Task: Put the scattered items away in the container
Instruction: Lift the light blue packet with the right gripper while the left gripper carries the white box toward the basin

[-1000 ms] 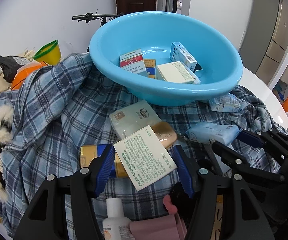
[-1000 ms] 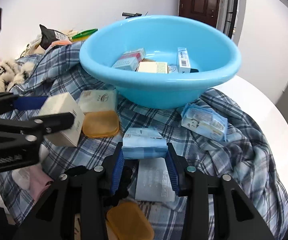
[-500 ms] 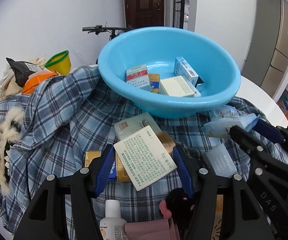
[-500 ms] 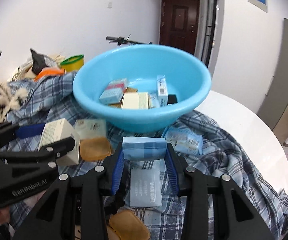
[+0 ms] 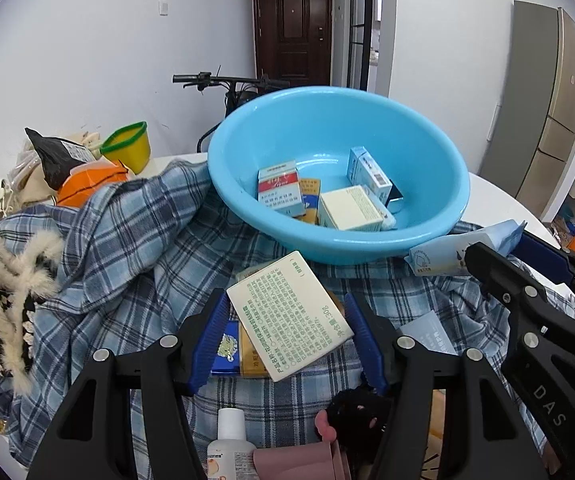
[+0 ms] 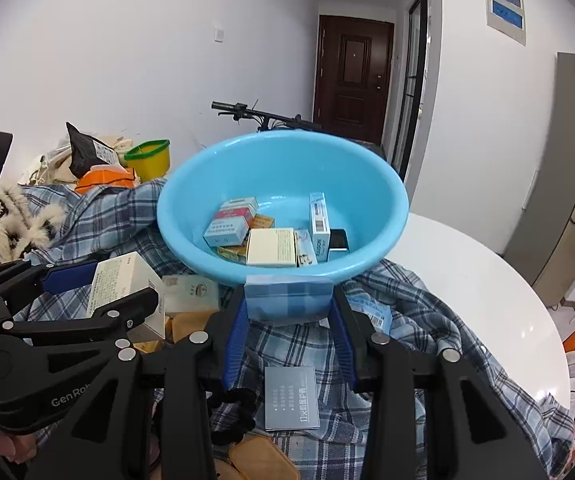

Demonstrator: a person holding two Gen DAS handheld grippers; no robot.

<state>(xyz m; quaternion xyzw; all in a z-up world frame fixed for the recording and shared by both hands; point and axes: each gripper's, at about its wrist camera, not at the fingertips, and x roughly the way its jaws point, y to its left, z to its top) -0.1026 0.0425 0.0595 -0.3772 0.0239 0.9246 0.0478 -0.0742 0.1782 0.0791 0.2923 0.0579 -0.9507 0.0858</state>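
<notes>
Basin (image 5: pixel 439 152) on plaid cloth (image 5: pixel 135 240), boxes inside. Left gripper (image 5: pixel 287 320) pinching cream box (image 5: pixel 291 316), right gripper (image 6: pixel 289 320) pinching blue pack (image 6: pixel 287 296), both just short of basin. Carry over rim, lower inside, release one at a time. Readable: "30g" on box, "GenRob", "DAS" on grippers.

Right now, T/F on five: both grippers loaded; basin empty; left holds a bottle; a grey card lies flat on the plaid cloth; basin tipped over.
1. Both grippers hold an item: true. The left gripper clamps a cream box; the right gripper clamps a blue tissue pack.
2. The blue basin is empty: false, several small boxes lie inside.
3. Left holds a bottle: false, a box.
4. A grey card lies flat on the plaid cloth: true.
5. Basin tipped over: false, upright.
</notes>
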